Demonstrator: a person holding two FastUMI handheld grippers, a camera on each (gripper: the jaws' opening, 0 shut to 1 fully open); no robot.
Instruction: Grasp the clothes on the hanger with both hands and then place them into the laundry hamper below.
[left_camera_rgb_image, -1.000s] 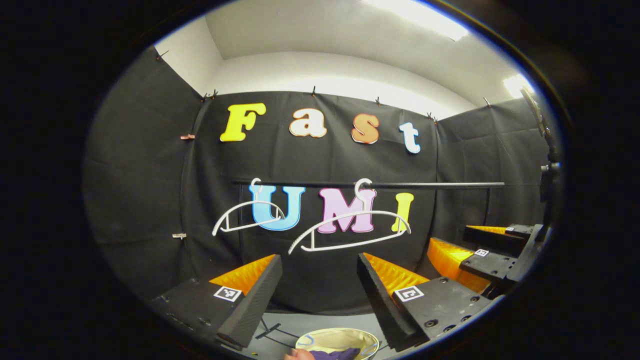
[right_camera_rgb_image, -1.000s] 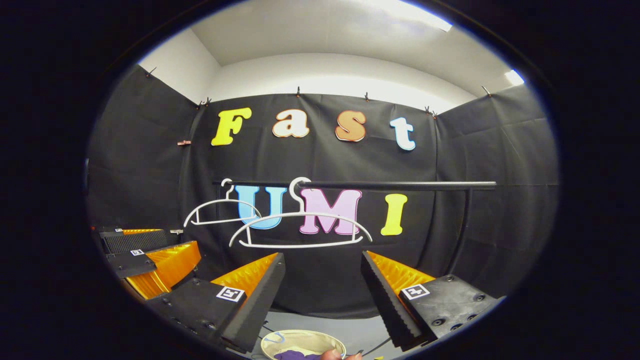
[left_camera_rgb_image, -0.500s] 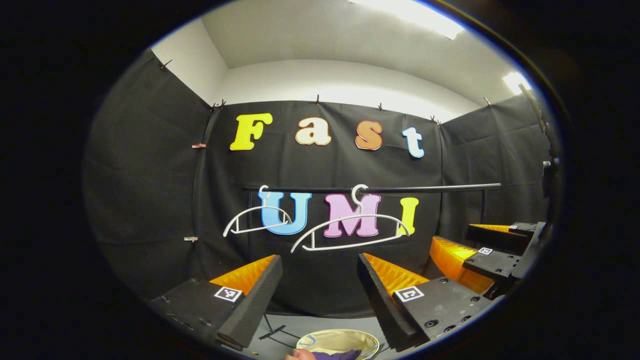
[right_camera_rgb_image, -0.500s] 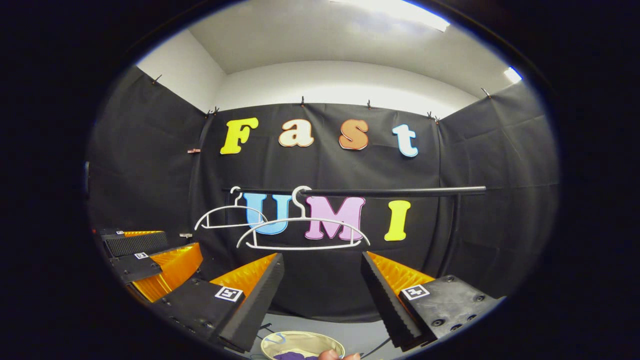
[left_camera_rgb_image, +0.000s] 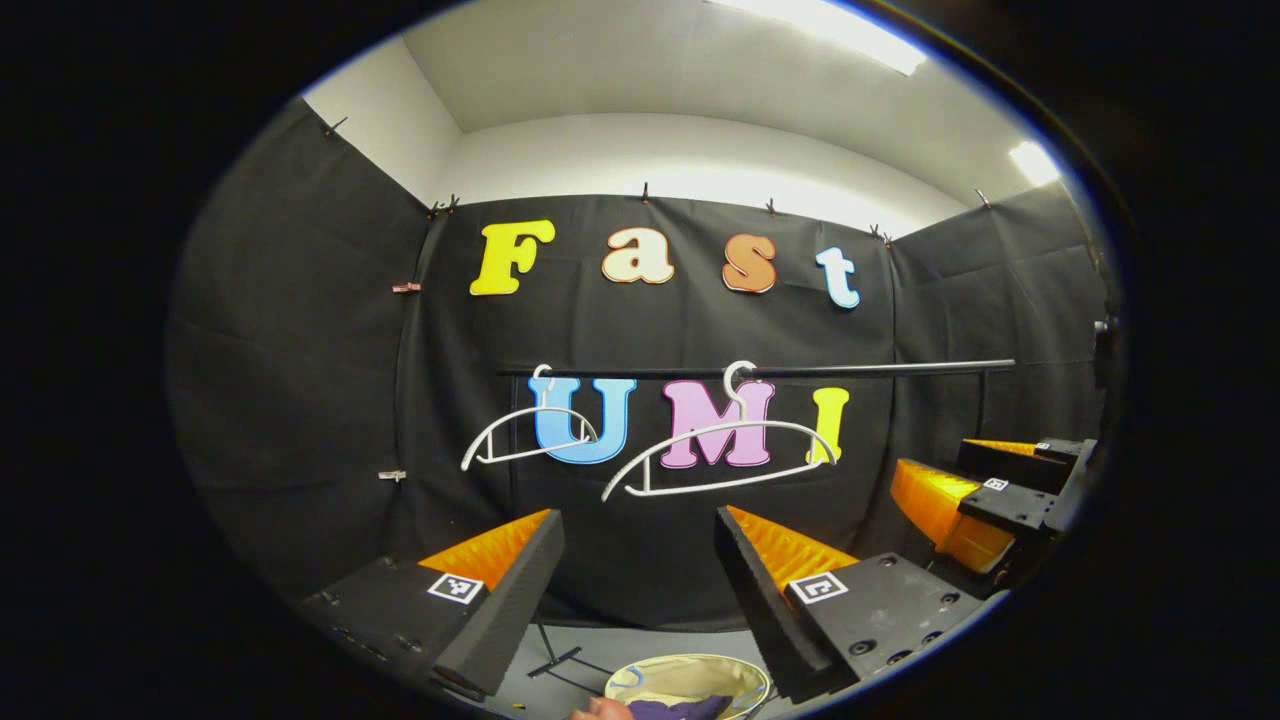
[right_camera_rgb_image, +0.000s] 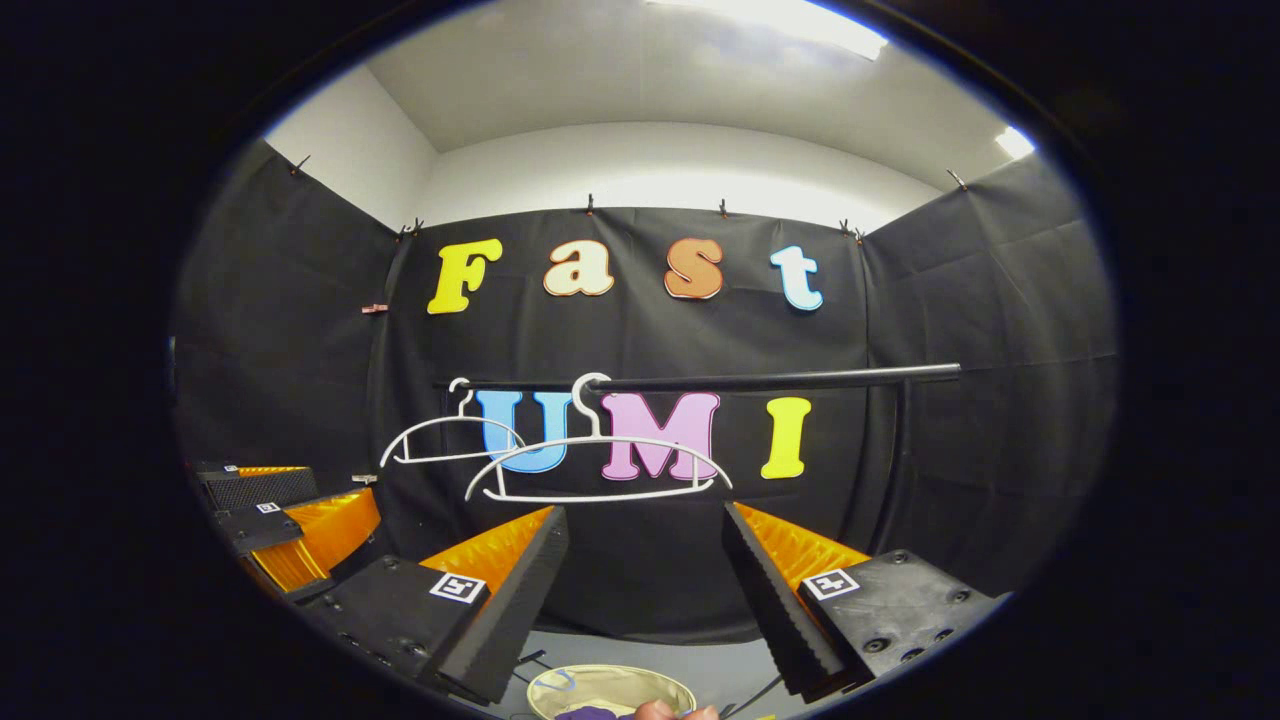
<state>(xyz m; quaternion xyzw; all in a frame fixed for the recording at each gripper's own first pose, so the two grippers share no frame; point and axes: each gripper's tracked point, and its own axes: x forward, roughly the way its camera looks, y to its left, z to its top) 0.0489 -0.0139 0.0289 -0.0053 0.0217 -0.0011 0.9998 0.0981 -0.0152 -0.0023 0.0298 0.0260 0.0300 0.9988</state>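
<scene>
Below both wide-spread, empty grippers (left_camera_rgb_image: 640, 570) (right_camera_rgb_image: 645, 570), the round cream fabric hamper (left_camera_rgb_image: 735, 675) seemingly holds purple clothes (left_camera_rgb_image: 675, 709); retreat carefully, or you may snag the bare white plastic hangers (left_camera_rgb_image: 720, 455).

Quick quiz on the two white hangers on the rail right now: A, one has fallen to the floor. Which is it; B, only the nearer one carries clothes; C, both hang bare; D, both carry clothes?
C: both the nearer hanger and the farther hanger hang bare from the rail, while purple cloth lies in the hamper below.
</scene>
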